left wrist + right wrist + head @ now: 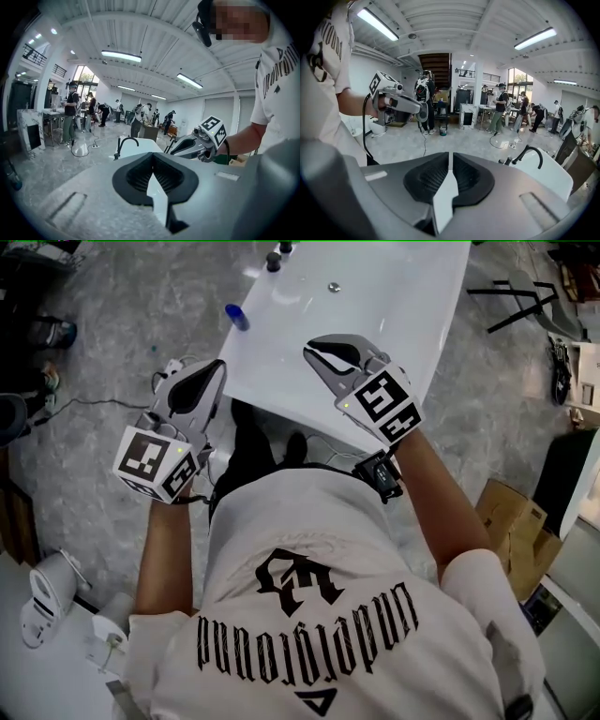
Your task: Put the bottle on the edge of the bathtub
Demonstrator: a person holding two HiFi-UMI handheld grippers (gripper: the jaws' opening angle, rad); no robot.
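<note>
A small blue bottle (236, 317) rests at the left rim of the white bathtub (394, 315), near the black faucet (274, 259). Both grippers are held up in front of the person, away from the bottle. My left gripper (212, 369) hovers over the floor beside the tub's near left corner, its jaws together and nothing between them (153, 155). My right gripper (326, 349) is above the tub's near end, jaws closed to a thin slit and empty (451, 157). The bottle does not show in either gripper view.
The tub (138, 146) (546, 174) stands on a grey marbled floor. A cardboard box (511, 521) lies to the right, a black stand (517, 298) at the far right, a white fixture (47, 594) at the near left. Several people stand in the background.
</note>
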